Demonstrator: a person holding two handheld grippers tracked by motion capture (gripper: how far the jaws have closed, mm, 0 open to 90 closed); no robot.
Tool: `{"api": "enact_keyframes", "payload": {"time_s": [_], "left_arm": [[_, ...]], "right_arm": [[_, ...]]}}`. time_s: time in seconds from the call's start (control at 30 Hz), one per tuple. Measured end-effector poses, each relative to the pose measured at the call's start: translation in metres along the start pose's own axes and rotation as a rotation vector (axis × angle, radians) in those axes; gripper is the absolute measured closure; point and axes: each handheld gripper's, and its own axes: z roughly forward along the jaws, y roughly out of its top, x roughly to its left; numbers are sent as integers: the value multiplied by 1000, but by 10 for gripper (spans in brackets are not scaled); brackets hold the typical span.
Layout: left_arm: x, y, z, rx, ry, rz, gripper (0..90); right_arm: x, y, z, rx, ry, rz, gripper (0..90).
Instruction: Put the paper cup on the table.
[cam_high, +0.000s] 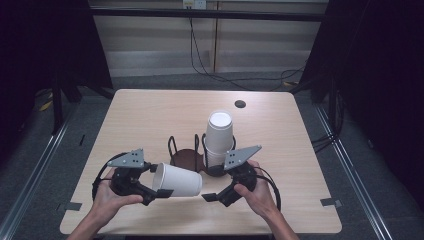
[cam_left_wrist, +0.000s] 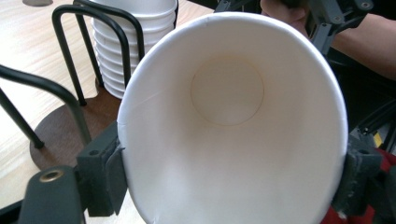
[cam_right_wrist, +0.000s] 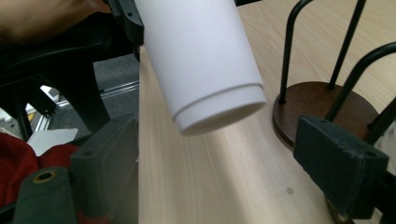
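My left gripper pinches the paper cup at its rim; squeezing harder could buckle it. Right gripper gapes, empty, just beyond its base.

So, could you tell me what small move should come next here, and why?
Probably ease the right gripper forward so its open jaws come around the base of the paper cup. The left gripper pinches that cup at its rim, lying sideways above the table, and the cup's base hangs just ahead of the right jaws, not yet between them.
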Motion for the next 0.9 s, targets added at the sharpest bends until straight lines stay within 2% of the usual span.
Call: {"api": "enact_keyframes", "payload": {"time_s": [0.03,0.07,0.1,0.2,0.23,0.37,0.4,0.47,0.57,0.73,0.9], "left_arm": [[1,2,-3,23,13,-4,171],[1,2,-3,23,13,-4,171],[3,3,-6,29,9,-13,171],[5,3,-9,45,19,-19,171],[7,1,-11,65,26,-31,171],[15,-1,-18,63,52,-66,165],[15,-1,-20,66,65,-68,164],[17,-1,-23,68,62,-71,164],[18,0,-30,98,72,-66,164],[20,2,-35,122,65,-64,163],[24,-1,-40,159,91,-71,163]], "right_arm": [[0,-1,-1,-1,-15,4,145],[0,-1,-1,-1,-15,4,145],[-1,1,-4,-4,-44,6,145],[-3,3,-6,-24,-42,12,144],[-4,2,-7,-29,-66,18,145],[-7,-3,-9,-31,-79,38,145],[-8,-4,-9,-30,-84,42,145],[-8,-5,-10,-30,-86,44,145],[-10,-6,-11,-37,-92,50,145],[-12,-9,-12,-37,-93,62,145],[-14,-12,-14,-36,-107,74,145]]}}
